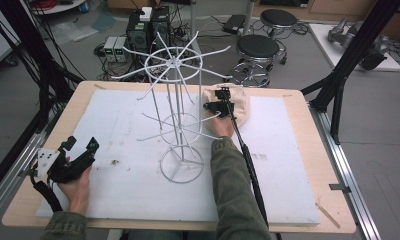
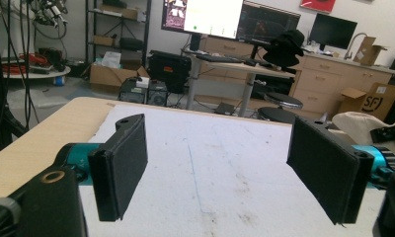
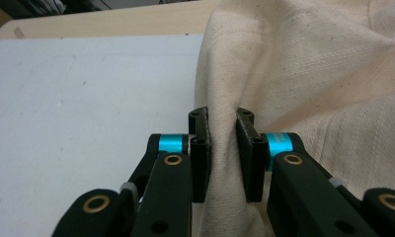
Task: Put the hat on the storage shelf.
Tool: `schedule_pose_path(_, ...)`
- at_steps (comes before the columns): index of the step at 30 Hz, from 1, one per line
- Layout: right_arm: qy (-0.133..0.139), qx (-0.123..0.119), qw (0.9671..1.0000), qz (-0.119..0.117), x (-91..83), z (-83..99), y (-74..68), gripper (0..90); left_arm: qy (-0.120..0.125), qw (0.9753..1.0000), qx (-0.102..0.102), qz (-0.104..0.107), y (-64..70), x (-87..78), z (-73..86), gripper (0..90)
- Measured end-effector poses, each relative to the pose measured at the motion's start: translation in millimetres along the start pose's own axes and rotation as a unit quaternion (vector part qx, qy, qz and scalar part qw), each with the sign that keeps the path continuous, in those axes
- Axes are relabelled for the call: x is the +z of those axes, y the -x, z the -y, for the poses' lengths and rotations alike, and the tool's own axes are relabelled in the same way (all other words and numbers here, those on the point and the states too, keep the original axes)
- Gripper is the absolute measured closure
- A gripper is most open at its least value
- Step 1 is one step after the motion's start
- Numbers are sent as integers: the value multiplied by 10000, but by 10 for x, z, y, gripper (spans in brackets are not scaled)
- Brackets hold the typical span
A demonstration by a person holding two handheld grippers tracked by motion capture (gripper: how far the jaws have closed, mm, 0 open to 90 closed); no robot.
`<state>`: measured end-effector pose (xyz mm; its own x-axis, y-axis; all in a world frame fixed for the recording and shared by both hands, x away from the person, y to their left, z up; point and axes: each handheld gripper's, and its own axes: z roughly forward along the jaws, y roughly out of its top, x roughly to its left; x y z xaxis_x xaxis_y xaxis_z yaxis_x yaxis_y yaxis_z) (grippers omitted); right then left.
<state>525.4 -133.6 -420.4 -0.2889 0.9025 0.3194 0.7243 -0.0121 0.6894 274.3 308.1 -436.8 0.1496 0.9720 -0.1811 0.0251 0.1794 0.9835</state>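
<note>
Cream cloth [image 1: 239,104], a bunched cotton piece with a visible seam, lies on the white mat [image 1: 138,175] just right of centre in the upper half of the high view, near the far edge of the desk [image 1: 308,150]. In the right gripper view the same cloth [image 3: 309,74] takes up the right half of the frame, and a raised fold of it runs down between the two black pads. The right tongs [image 3: 221,153] are drawn narrow and pinch that fold, with fabric pressed against both pads. In the high view the right tongs [image 1: 217,106] sit at the cloth's left edge, with the person's right hand [image 1: 221,127] and green sleeve reaching up from the bottom centre of the frame.

A white wire rack [image 1: 175,100] with radiating hooks stands upright on the mat at the centre of the high view, its round base toward the lower middle, just left of the right forearm. The cloth lies beside the rack's upper right hooks; whether it touches them I cannot tell.

The left tongs [image 1: 80,145] rest low at the lower left of the high view, held in the left hand [image 1: 78,187] over the mat. In the left gripper view these left tongs [image 2: 217,168] stand wide apart with only bare, faintly stained mat between them; the cloth [image 2: 358,126] shows at the right edge of that frame, well apart from them.
</note>
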Motion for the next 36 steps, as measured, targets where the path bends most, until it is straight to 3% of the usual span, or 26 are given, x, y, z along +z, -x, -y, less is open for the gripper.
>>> schedule_pose_path(2, -9, -97, 9999, 48, -28, -9, -9, 802, -1, 10000, 10, 0, 0, 2, 1, 233)
schedule_pose_path(3, -9, -356, 9992, 163, -97, -39, -31, 808, -5, 10000, 6, -5, -2, 1, 1, 233)
schedule_pose_path(4, 23, -392, 9991, 164, -128, -50, -30, 808, -4, 10000, 2, -5, -3, 0, 0, 234)
schedule_pose_path(10, 289, -453, 9986, 33, -424, -155, 6, 807, 3, 10000, 19, 6, 3, -7, -3, 233)
schedule_pose_path(11, 485, -609, 9970, 17, -614, -174, -22, 808, -4, 10000, 19, 3, 3, -6, -3, 234)
schedule_pose_path(15, 753, -777, 9937, -280, -920, -175, -42, 808, 26, 10000, -39, -11, 1, -15, -10, 233)
schedule_pose_path(16, 753, -777, 9937, -280, -920, -175, -42, 808, 30, 10000, -51, -6, 2, -18, -12, 233)
schedule_pose_path(17, 965, -902, 9902, -444, -1077, -181, -43, 807, 35, 10000, -58, 1, 4, -24, -15, 233)
schedule_pose_path(18, 965, -902, 9902, -444, -1077, -181, -43, 807, 35, 10000, -58, 1, 4, -24, -15, 233)
schedule_pose_path(19, 1211, -1090, 9850, -576, -1217, -175, -81, 806, 31, 10000, -62, 0, 8, -25, -16, 233)
schedule_pose_path(20, 1211, -1090, 9850, -576, -1217, -175, -81, 806, 31, 10000, -62, 0, 8, -25, -16, 233)
schedule_pose_path(21, 1384, -1306, 9802, -544, -1337, -171, -150, 806, 33, 9999, -98, 0, 9, -20, -12, 233)
schedule_pose_path(23, 1547, -1433, 9760, -545, -1430, -172, -201, 806, 29, 9999, -124, 0, 10, -21, -9, 233)
schedule_pose_path(26, 1733, -1439, 9719, -685, -1565, -175, -267, 805, 30, 9999, -114, 17, 22, -26, -10, 233)
schedule_pose_path(33, 2203, -1595, 9583, -879, -1897, -214, -351, 804, 47, 9999, -104, 2, 18, -33, -12, 233)
schedule_pose_path(34, 2203, -1595, 9583, -879, -1897, -214, -351, 804, 47, 9999, -104, 2, 18, -33, -12, 233)
schedule_pose_path(35, 2331, -1650, 9543, -880, -1994, -227, -359, 804, 42, 9999, -95, 0, 15, -34, -12, 233)
schedule_pose_path(36, 2331, -1650, 9543, -880, -1994, -227, -359, 804, 41, 9999, -108, -6, 17, -35, -12, 233)
